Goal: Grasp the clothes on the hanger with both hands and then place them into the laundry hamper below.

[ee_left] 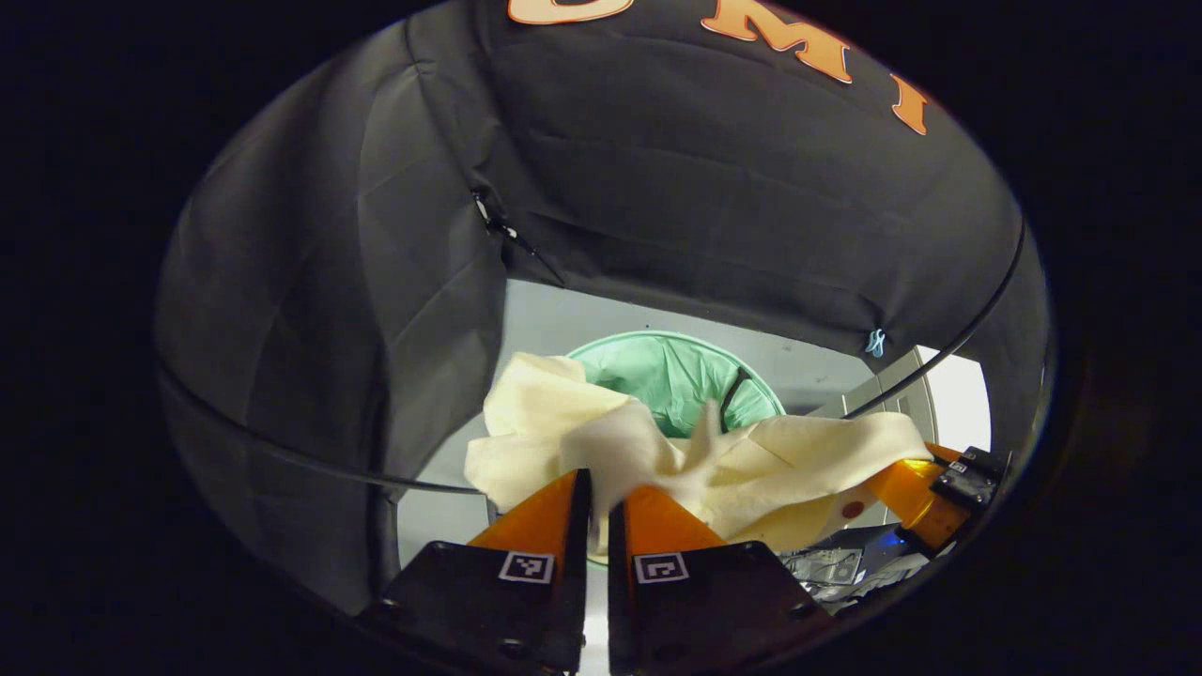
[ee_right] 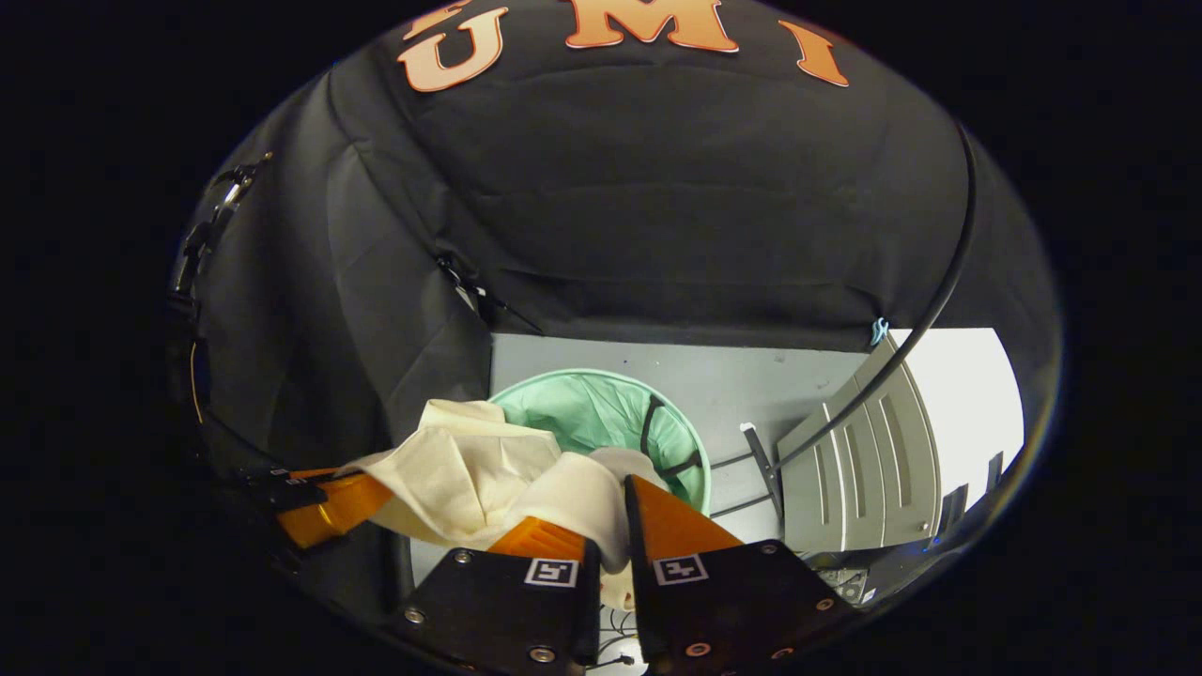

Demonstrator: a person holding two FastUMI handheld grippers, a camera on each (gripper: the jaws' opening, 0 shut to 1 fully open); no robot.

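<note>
A cream-coloured garment [ee_left: 751, 465] hangs stretched between my two grippers, above a round mint-green laundry hamper [ee_left: 671, 376] on the grey floor. My left gripper [ee_left: 600, 502] is shut on one bunched end of the cloth. In the left gripper view the right gripper [ee_left: 925, 502] shows at the far right, holding the other end. In the right gripper view my right gripper [ee_right: 615, 516] is shut on the garment [ee_right: 470, 479], which drapes over the hamper's [ee_right: 601, 408] left rim. The left gripper [ee_right: 329, 502] shows at the left with cloth in it.
Black cloth walls close in the booth behind and to the left. A grey ribbed panel [ee_right: 864, 469] leans at the right of the floor [ee_right: 751, 376]. A thin black cable [ee_right: 939, 291] arcs across the right side, and dark rods [ee_right: 765, 469] lie beside the hamper.
</note>
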